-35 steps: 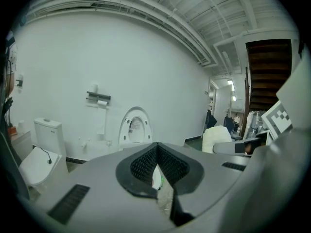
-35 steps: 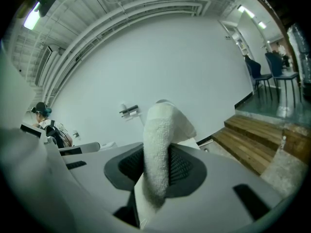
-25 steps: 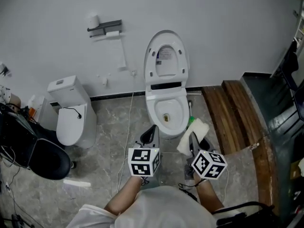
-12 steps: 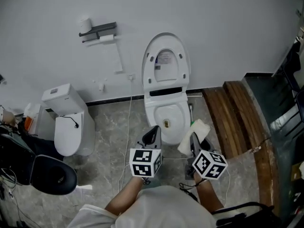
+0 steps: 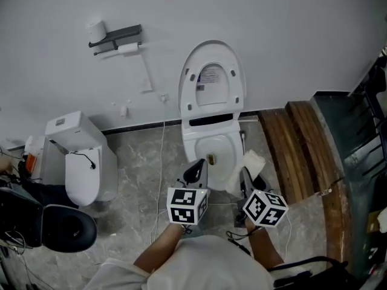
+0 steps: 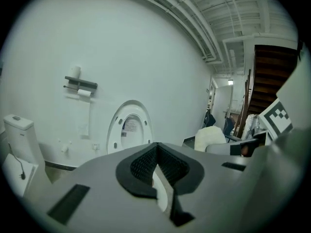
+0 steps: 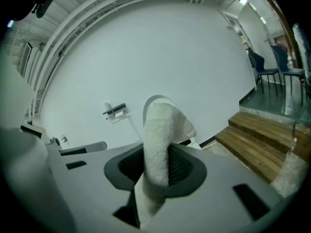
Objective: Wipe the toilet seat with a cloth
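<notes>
A white toilet stands against the wall with its lid and seat (image 5: 211, 80) raised and the bowl (image 5: 197, 148) uncovered. My left gripper (image 5: 195, 171) is shut and empty, its tips just in front of the bowl's near rim. My right gripper (image 5: 247, 177) is shut on a white cloth (image 5: 250, 164) that stands up beside the bowl's right side. In the left gripper view the shut gripper (image 6: 156, 149) points at the raised lid (image 6: 129, 132). In the right gripper view the cloth (image 7: 158, 140) rises from the gripper (image 7: 156, 166) and hides most of the toilet.
A second, smaller toilet (image 5: 81, 162) stands at the left, with a black seat (image 5: 60, 228) nearer me. A paper holder (image 5: 115, 36) hangs on the wall. Wooden steps (image 5: 305, 144) run along the right. A thin cable (image 5: 163, 156) crosses the marble floor.
Both grippers have moved forward toward the toilet together. The bowl now lies right at their tips, and the cloth has come level with the bowl's right side.
</notes>
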`<state>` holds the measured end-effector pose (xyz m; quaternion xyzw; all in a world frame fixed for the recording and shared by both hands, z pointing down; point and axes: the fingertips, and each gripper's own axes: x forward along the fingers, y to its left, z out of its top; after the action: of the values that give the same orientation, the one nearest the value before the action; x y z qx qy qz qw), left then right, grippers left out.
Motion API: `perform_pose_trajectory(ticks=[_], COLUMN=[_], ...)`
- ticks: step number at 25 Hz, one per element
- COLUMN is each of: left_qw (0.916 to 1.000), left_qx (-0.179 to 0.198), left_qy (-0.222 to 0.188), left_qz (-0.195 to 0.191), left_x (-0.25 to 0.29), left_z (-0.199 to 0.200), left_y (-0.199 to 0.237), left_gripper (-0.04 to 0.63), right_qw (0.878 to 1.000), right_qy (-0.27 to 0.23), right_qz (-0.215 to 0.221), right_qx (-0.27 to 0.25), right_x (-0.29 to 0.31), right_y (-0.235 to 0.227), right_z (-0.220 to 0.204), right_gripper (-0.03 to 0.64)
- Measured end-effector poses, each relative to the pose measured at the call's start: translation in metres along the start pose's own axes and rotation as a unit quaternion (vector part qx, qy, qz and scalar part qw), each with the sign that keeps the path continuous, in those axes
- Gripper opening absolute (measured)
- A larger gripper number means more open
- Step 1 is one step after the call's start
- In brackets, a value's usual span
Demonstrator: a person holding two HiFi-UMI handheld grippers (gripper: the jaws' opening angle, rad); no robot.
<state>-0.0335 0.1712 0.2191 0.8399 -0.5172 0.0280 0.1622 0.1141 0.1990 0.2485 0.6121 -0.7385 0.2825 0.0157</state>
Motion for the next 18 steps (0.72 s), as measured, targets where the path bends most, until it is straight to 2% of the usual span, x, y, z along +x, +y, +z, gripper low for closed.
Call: perform_pose_trajectory(ticks=[13,18], left_qw=[0.9999,0.9997], left_qx=[0.008,0.012], left_qy=[0.009,0.008], left_qz=[-0.009,-0.02], left_x=[0.081,0.109], left_z=[0.032,0.043], left_y=[0.042,0.044], left_gripper=[0.009,0.009], right_qw=[1.0,1.0], right_qy=[-0.009,-0.006], right_qz=[-0.002,-0.011], right_qx=[0.003,0.005], right_x=[0.091,0.111], right_y=[-0.001,-0.009], right_z=[0.049,0.06], right_gripper=[0.1,0.1])
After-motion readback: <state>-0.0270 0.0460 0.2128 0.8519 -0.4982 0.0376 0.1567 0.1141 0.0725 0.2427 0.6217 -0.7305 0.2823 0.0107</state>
